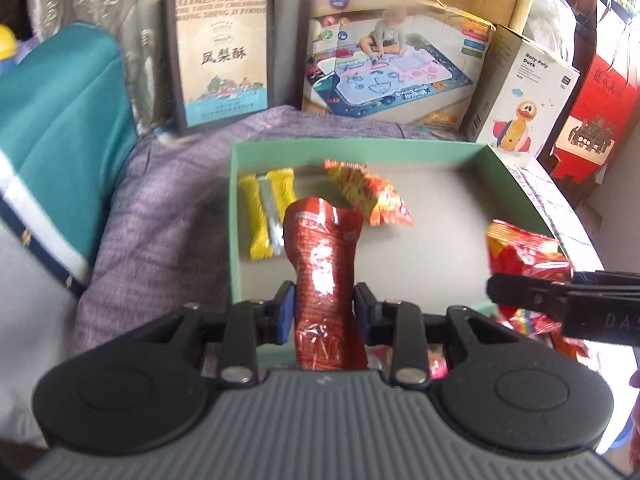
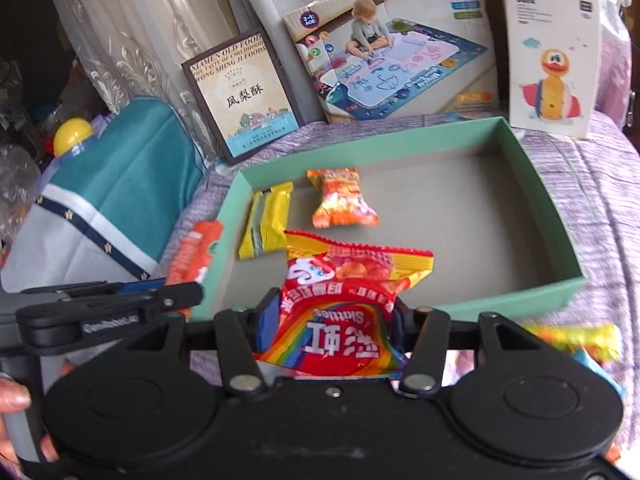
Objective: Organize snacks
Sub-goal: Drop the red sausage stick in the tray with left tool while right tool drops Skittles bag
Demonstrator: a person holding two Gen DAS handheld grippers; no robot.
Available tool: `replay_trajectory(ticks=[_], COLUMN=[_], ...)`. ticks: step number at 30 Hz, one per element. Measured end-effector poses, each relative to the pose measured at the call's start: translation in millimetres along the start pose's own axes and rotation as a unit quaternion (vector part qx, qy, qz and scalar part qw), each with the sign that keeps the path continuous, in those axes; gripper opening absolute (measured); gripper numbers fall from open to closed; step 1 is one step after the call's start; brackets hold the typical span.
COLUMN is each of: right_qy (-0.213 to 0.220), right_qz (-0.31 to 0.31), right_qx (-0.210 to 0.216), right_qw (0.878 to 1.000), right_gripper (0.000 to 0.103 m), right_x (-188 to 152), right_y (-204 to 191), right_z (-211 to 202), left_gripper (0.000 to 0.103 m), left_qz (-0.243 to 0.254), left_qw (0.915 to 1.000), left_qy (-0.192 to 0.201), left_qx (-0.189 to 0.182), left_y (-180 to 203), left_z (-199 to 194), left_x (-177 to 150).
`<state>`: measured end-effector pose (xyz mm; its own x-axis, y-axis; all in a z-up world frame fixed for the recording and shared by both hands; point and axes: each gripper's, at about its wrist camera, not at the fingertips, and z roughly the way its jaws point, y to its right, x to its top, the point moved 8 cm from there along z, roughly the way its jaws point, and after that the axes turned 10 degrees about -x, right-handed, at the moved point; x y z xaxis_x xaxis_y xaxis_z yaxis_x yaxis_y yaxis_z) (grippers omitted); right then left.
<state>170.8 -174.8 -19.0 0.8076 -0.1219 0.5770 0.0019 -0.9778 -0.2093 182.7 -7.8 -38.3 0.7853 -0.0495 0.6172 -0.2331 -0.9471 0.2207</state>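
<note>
A shallow green box (image 1: 236, 216) (image 2: 532, 184) lies on the purple cloth. Inside it rest a yellow bar (image 1: 266, 216) (image 2: 266, 226) and an orange-red candy bag (image 1: 370, 196) (image 2: 342, 200). My left gripper (image 1: 324, 300) is shut on a tall red snack packet (image 1: 324, 256), held above the box's near edge; that packet shows orange (image 2: 196, 256) in the right wrist view. My right gripper (image 2: 332, 312) is shut on a red Skittles bag (image 2: 344, 312), also seen at the right of the left wrist view as the Skittles bag (image 1: 524, 252).
Three cartons lean at the back: a pineapple-cake box (image 1: 224, 56), a drawing-mat box (image 1: 392, 56) and a duck toy box (image 1: 524, 100). A teal bag (image 1: 60, 128) stands left. More wrapped snacks (image 2: 576, 340) lie on the cloth near the right gripper. A hand (image 2: 12, 404) shows at lower left.
</note>
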Motion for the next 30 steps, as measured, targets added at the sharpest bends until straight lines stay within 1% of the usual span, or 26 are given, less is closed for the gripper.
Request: replay_trajectory(ticks=[3, 7, 11, 12, 14, 15, 16, 17, 18, 19, 20, 21, 23, 26, 30], right_qy=[-0.017, -0.047, -0.064, -0.067, -0.074, -0.075, -0.073, -0.065, -0.054, -0.047, -0.043, -0.04, -0.039, -0.042, -0.041], right_qz=[-0.003, -0.001, -0.005, -0.006, 0.002, 0.01, 0.016, 0.02, 0.019, 0.017, 0.014, 0.012, 0.007, 0.008, 0.013], right_qx=[0.005, 0.011, 0.015, 0.017, 0.018, 0.023, 0.026, 0.025, 0.022, 0.018, 0.015, 0.012, 0.008, 0.002, -0.006], right_qw=[1.0, 0.999, 0.998, 0.998, 0.997, 0.997, 0.997, 0.997, 0.998, 0.999, 0.999, 0.999, 0.999, 0.999, 0.999], right_gripper=[0.052, 0.052, 0.053, 0.054, 0.058, 0.063, 0.077, 0.092, 0.095, 0.1, 0.103, 0.103, 0.103, 0.103, 0.103], right_x=[13, 17, 14, 15, 17, 19, 21, 23, 27, 29, 30, 31, 30, 25, 20], right_y=[-9, -16, -23, -25, -26, -26, -25, -23, -22, -21, -20, -19, -16, -9, -1], right_z=[27, 62, 85, 89, 96, 97, 97, 95, 92, 90, 87, 84, 78, 69, 53], left_gripper=[0.031, 0.031, 0.033, 0.036, 0.038, 0.053, 0.062, 0.076, 0.086, 0.09, 0.096, 0.1, 0.103, 0.103, 0.103], left_qz=[0.011, -0.001, 0.003, 0.005, 0.007, 0.01, 0.014, 0.018, 0.023, 0.027, 0.029, 0.029, 0.022, 0.006, 0.006], left_qw=[0.9998, 0.9995, 0.9991, 0.999, 0.9988, 0.9987, 0.9989, 0.999, 0.9989, 0.9989, 0.9988, 0.9988, 0.9989, 0.9993, 0.9994], left_qy=[-0.008, -0.028, -0.038, -0.04, -0.038, -0.035, -0.03, -0.022, -0.015, -0.009, -0.004, -0.001, 0.004, 0.004, 0.003], left_qx=[0.011, 0.015, 0.018, 0.02, 0.03, 0.035, 0.035, 0.036, 0.037, 0.038, 0.038, 0.039, 0.04, 0.035, 0.035], left_y=[-4, -18, -29, -30, -33, -34, -33, -32, -30, -28, -26, -25, -22, -19, -10], left_z=[25, 51, 65, 67, 69, 69, 67, 64, 60, 58, 55, 53, 49, 42, 30], left_x=[11, 11, 10, 9, 8, 9, 9, 10, 11, 12, 14, 15, 17, 17, 11])
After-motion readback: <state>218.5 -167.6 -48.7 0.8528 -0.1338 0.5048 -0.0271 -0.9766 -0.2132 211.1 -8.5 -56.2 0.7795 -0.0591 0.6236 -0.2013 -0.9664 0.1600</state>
